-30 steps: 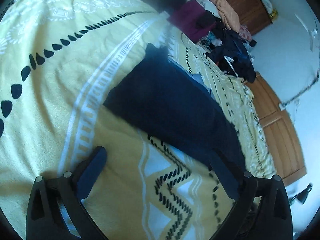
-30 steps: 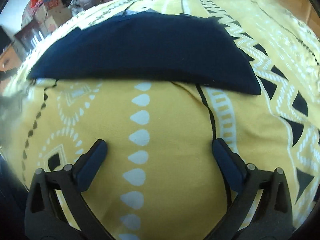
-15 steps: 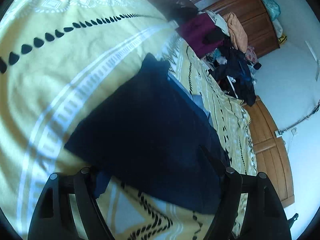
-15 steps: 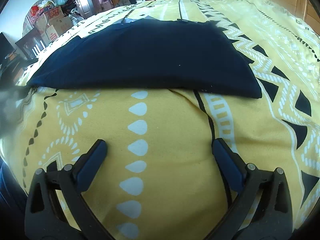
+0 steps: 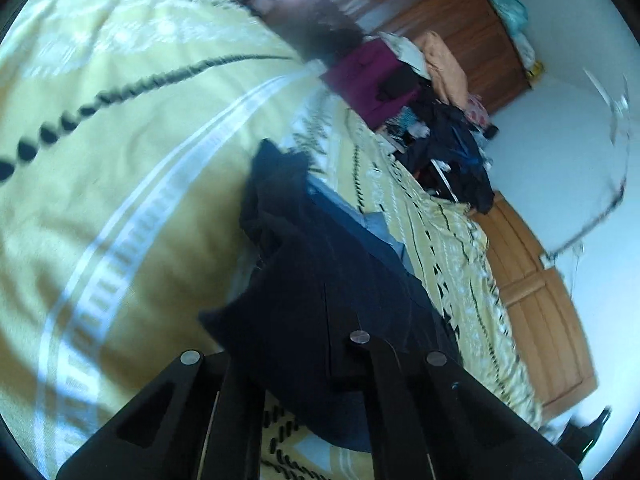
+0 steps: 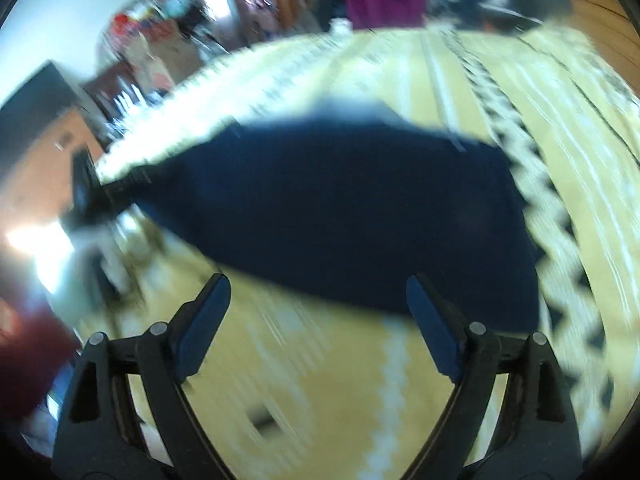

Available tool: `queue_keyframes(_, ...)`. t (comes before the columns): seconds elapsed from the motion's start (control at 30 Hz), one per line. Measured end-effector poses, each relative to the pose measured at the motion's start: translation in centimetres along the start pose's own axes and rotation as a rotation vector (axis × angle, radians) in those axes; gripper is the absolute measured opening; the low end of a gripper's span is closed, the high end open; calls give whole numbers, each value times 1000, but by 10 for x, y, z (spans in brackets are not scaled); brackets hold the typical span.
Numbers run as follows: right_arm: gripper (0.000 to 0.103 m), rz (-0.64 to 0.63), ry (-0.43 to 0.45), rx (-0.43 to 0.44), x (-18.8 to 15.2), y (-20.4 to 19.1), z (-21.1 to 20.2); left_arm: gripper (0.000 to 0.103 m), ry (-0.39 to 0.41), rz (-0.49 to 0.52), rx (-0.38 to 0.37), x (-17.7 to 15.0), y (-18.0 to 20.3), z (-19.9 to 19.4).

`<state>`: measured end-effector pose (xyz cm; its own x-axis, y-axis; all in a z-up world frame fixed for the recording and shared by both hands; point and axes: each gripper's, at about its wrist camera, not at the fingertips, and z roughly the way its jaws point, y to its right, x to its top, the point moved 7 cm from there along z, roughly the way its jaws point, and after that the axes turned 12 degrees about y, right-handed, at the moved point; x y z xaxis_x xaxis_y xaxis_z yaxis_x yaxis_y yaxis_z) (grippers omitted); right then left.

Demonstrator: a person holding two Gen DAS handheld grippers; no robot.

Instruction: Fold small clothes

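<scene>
— Which step is this?

— The fold itself, I'd judge. The left gripper (image 5: 304,340) sits at lower centre of its view with its jaws drawn together, clamped on a corner of the navy garment (image 5: 320,280). The cloth rises off the bedspread (image 5: 120,200) there and bunches into a peak toward mid-frame.

— And the other one?

— The right gripper (image 6: 318,312) has its jaws wide apart at the bottom of its frame, holding nothing. The garment's (image 6: 340,216) near edge lies just beyond its fingertips, dark across the middle of the picture — that view is blurred, so fine detail is lost.

— What does the next move call for?

— Probably the right one closing on the near edge or corner, so both ends travel together and the fold lands square. One-sided lifting risks a skewed crease.

— Materials?

— The garment looks like soft, matte knit, limp enough to drape and wrinkle. The bedspread is yellow with white bands and black teardrop and zigzag patterns, slightly nubby. A heap of clothes (image 5: 440,132) sits upper right, before a wooden wardrobe (image 5: 440,12).
</scene>
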<state>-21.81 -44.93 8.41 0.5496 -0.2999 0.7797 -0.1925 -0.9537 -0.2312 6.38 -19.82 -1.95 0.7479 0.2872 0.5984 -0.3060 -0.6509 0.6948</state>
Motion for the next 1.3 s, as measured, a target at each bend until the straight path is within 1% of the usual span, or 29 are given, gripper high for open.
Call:
queue_keyframes(0.03,89,6,-4,48,24,-15,20,3,4,32,-3,2,7,0)
queue_keyframes(0.07,89,10,-6,75,39,-26,37,3,8,51,-7,3,12,-1)
queue_keyframes(0.1,91,24,-20,121,57,-43,61,3,11,68,-13,4,16,-2)
queue_keyframes(0.17,92,21,-89,162,78,-75,108,3,8,80,-16,2,15,-2)
queue_keyframes(0.2,92,7,-131,206,90,-95,138,3,5,65,-17,1,11,-3)
queue_keyframes(0.23,92,-1,-160,238,95,-108,157,3,3,37,-15,-1,4,-4)
queue_keyframes(0.27,92,-23,-205,236,101,-128,189,3,-1,17,-17,-3,-1,-4)
queue_keyframes(0.3,92,-37,-238,234,102,-139,206,3,-9,-12,-26,-5,-8,-3)
queue_keyframes(0.33,90,-52,-295,253,100,-156,229,3,-16,-29,-32,-6,-11,-2)
queue_keyframes(0.37,89,-60,-331,251,100,-169,249,5,-15,-47,-24,-5,-16,0)
queue_keyframes(0.4,89,-68,-344,241,101,-177,261,6,-17,-60,-21,-5,-18,2)
queue_keyframes(0.47,89,-70,-361,234,104,-192,280,11,-30,-97,-17,-5,-25,7)
queue_keyframes(0.53,89,-44,-377,231,105,-196,289,11,-27,-120,-27,-3,-27,10)
queue_keyframes(0.57,89,-31,-400,230,104,-197,294,11,-23,-111,-39,-1,-25,11)
queue_keyframes(0.6,89,-28,-415,225,103,-197,298,8,-20,-91,-50,0,-20,10)
queue_keyframes(0.63,89,-28,-429,226,104,-194,299,3,-19,-59,-61,-1,-13,10)
queue_keyframes(0.73,89,-3,-522,256,100,-194,308,3,-9,71,-73,-3,11,7)
queue_keyframes(0.83,90,-34,-591,252,100,-198,317,3,-4,216,-63,-7,35,9)
queue_keyframes(0.9,90,-56,-615,236,96,-197,320,3,0,298,-62,-8,49,12)
queue_keyframes(0.97,89,-98,-624,211,90,-193,322,3,0,352,-62,-10,59,15)
queue_keyframes(1.0,83,-108,-622,197,87,-188,323,4,0,381,-66,-11,66,17)
queue_keyframes(1.03,60,-103,-595,173,88,-179,323,4,-1,400,-67,-11,70,18)
queue_keyframes(1.07,47,-81,-559,178,92,-170,320,4,-2,422,-70,-12,75,19)
queue_keyframes(1.1,28,-55,-551,206,94,-164,315,4,-4,444,-72,-13,81,20)
queue_keyframes(1.13,20,-12,-512,240,99,-154,307,4,-6,469,-74,-15,87,21)
queue_keyframes(1.17,17,-2,-478,248,103,-147,299,4,-7,486,-78,-16,91,22)
queue_keyframes(1.2,12,3,-440,265,107,-141,290,4,-10,507,-90,-18,99,23)
queue_keyframes(1.23,11,8,-395,277,112,-133,278,4,-14,533,-104,-20,109,24)
queue_keyframes(1.3,9,63,-301,293,123,-106,245,4,-22,591,-133,-29,130,23)
